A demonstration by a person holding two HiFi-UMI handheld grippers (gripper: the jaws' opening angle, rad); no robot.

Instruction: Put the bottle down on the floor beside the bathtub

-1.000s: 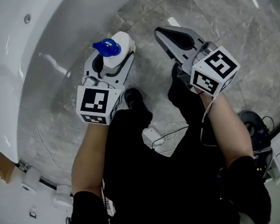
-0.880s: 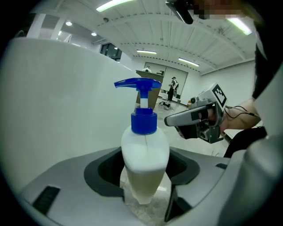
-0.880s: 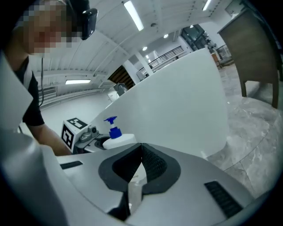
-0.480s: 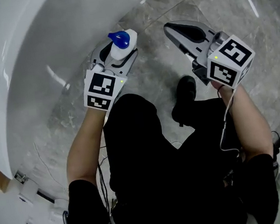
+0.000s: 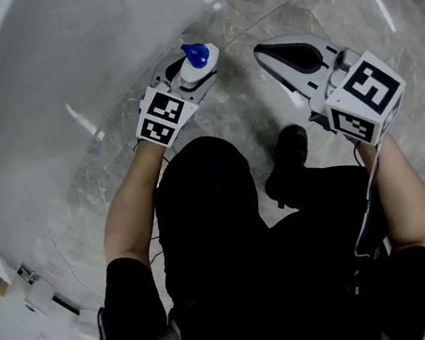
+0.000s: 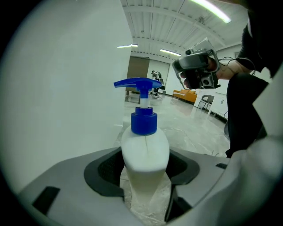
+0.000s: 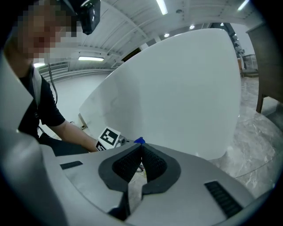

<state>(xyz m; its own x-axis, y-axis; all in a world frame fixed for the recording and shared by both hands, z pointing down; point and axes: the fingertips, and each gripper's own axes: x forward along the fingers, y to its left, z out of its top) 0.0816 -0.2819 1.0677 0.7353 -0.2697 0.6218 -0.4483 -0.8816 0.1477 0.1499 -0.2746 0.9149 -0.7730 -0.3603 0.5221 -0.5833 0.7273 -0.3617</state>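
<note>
A white bottle [image 5: 207, 62] with a blue pump top [image 6: 138, 84] stands upright between the jaws of my left gripper [image 5: 194, 78], which is shut on its body [image 6: 145, 152]. It hangs low over the grey marble floor [image 5: 317, 11], right beside the white bathtub's outer wall [image 5: 52, 84]. The jaws hide its base, so I cannot tell whether it touches the floor. My right gripper [image 5: 266, 51] is to the right of the bottle and apart from it. Its pads [image 7: 152, 164] meet with nothing between them. In the right gripper view the pump top [image 7: 139, 141] peeks out beyond those jaws.
The person's black-clad legs and a black shoe [image 5: 290, 150] fill the floor just behind both grippers. White fittings and a thin cable [image 5: 41, 297] lie at the lower left by the tub's base. The curved tub wall [image 7: 185, 88] rises close beside the bottle.
Both grippers have sunk toward the floor, the left one farther and with the bottle still in it. The bottle now looks smaller and sits closer to the tub's foot.
</note>
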